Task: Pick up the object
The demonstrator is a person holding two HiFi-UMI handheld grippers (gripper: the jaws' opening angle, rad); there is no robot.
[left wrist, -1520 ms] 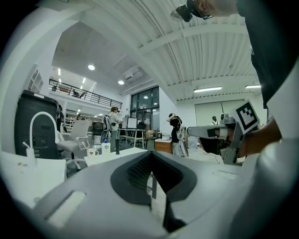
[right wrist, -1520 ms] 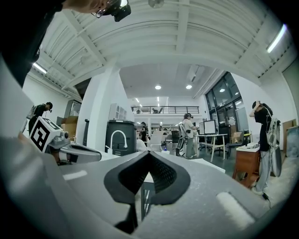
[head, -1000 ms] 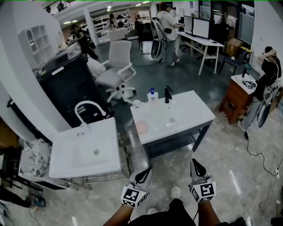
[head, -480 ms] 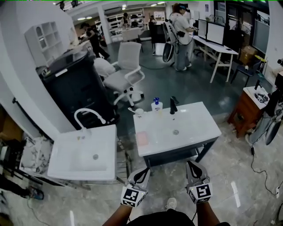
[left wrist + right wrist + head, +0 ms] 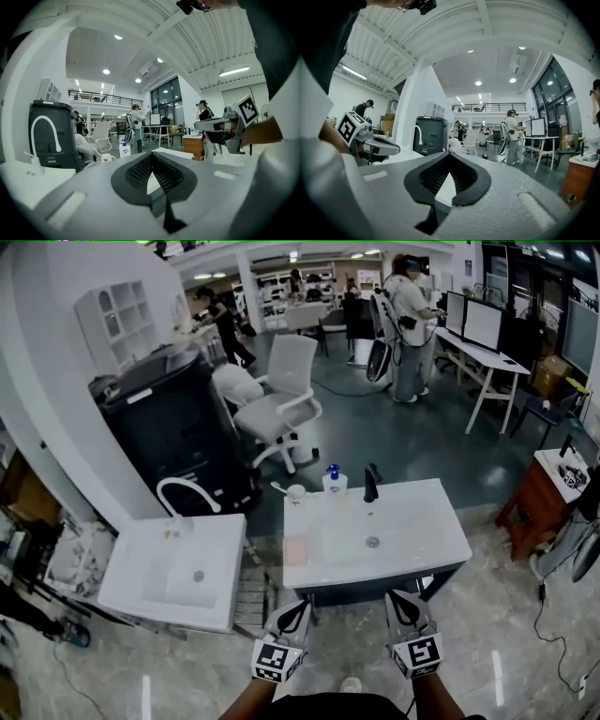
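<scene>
Nothing is being gripped. The left claw point(image 5: 289, 617) and right claw point(image 5: 403, 606) are both clenched on air, tips meeting, as each claw's own view confirms point(image 5: 151, 157) point(image 5: 449, 157). They are hovering side by side, low and close to the body, just short of the near edge of the table point(image 5: 422, 531), both pointing toward 12 o'clock.

Which thing the task means is not settled from here. My guess is the pink pad point(image 5: 296, 550), lying flat on the left part of the table, apart from the bottle point(image 5: 331, 481), cup point(image 5: 296, 492) and tap point(image 5: 371, 486) standing along the far edge. The pad is sitting at 12 o'clock from the left claw and about 10 o'clock from the right, so the left is looking nearer. Its long axis seems to be running 12 to 6, though it is faint. The left claw would need releasing and reaching forward and down.
</scene>
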